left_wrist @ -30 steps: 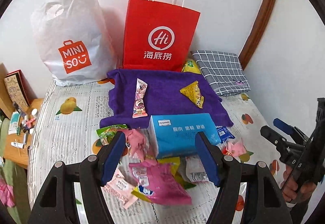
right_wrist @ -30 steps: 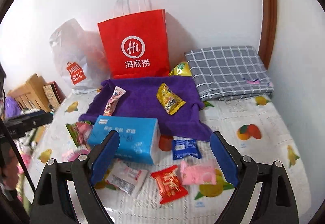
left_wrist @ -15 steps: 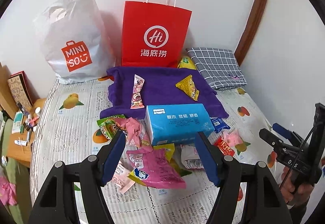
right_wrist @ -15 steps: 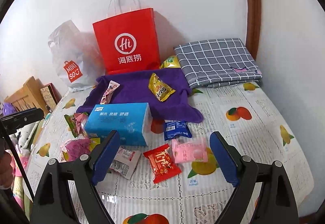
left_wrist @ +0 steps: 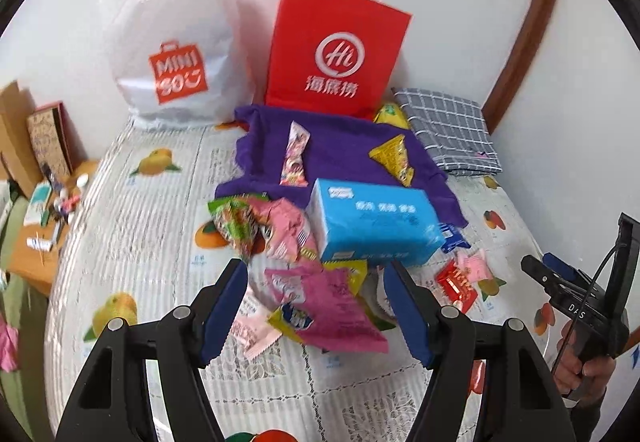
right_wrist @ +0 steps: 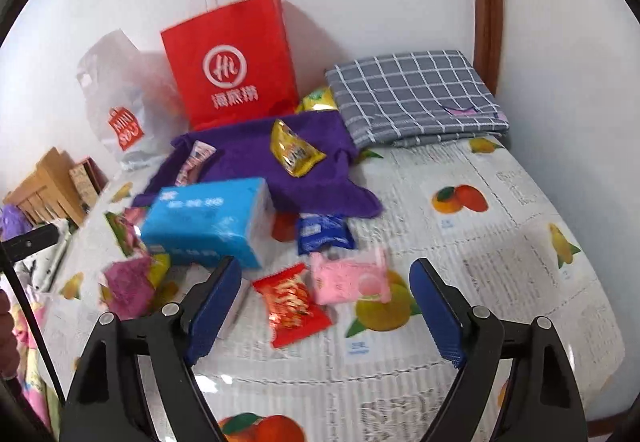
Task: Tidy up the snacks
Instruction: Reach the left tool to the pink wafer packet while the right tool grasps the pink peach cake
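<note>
Left hand-held gripper [left_wrist: 316, 306]: was held above the snack heap, jaws apart, nothing clamped; a pink bag [left_wrist: 332, 306] was seen between the two blue pads [left_wrist: 224, 306], lower down on the bed and not touched.
Right hand-held gripper [right_wrist: 324, 310]: jaws were wide and closing, nothing pressed by them; a red packet [right_wrist: 290, 308] and a pink packet [right_wrist: 348, 278] were seen between the pads, lying on the bed below.
Right hand-held gripper in the left view [left_wrist: 576, 298]: was seen at the right edge, gripped by a hand [left_wrist: 580, 366], well apart from the heap.
Bed [right_wrist: 500, 242]: was covered with a fruit-print sheet.
Tissue box [left_wrist: 372, 226]: blue, was laid beyond the left gripper's pads, just behind the pink bag, its far edge at the purple towel [left_wrist: 340, 145].
Green bag [left_wrist: 234, 222]: was laid left of the box, touching a crumpled pink wrapper [left_wrist: 286, 226].
Yellow bag [left_wrist: 296, 318]: was partly hidden under the pink bag.
Pale pink packet [left_wrist: 252, 330]: was laid just beside the left pad.
Blue packet [right_wrist: 324, 232]: was laid just right of the box, beyond the red and pink packets.
On the towel: a long pink stick pack [left_wrist: 296, 153] and a yellow pack [left_wrist: 394, 157] were laid well apart.
Red paper bag [left_wrist: 336, 49]: was stood upright against the wall, behind the towel.
White bag [left_wrist: 176, 45]: was stood left of the red one.
Checked cloth [right_wrist: 416, 93]: was folded at the far right corner.
</note>
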Tool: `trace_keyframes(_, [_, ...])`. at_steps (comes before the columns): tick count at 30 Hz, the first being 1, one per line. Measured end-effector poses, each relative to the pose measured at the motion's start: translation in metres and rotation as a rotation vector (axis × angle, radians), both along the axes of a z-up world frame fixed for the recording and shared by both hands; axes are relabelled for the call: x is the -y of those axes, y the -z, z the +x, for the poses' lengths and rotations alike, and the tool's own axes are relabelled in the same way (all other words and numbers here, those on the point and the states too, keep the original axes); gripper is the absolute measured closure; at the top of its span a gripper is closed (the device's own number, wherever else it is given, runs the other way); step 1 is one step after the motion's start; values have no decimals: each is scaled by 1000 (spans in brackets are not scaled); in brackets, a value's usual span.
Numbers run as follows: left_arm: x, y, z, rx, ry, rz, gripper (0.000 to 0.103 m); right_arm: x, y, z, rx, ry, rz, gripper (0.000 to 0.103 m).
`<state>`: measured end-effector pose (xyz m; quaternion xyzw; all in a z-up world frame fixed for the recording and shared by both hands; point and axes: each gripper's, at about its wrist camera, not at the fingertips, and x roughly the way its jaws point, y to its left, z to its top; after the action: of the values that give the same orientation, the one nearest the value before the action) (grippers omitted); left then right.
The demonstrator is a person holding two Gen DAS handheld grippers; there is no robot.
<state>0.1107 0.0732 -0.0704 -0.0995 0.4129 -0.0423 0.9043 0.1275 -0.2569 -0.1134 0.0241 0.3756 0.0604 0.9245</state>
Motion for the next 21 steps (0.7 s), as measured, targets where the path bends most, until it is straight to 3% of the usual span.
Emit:
trace_keyframes(3, [-5, 14, 1, -23, -16, -7, 35, 4, 13, 5, -14, -2, -21, 17])
trace_keyframes(14, [-18, 55, 4, -83, -66, 24, 35, 11, 74, 41, -112, 12, 49, 17])
trace_keyframes(21, [-28, 81, 0, -107, -93, 5, 35, 1, 91, 65, -111, 3, 53, 22])
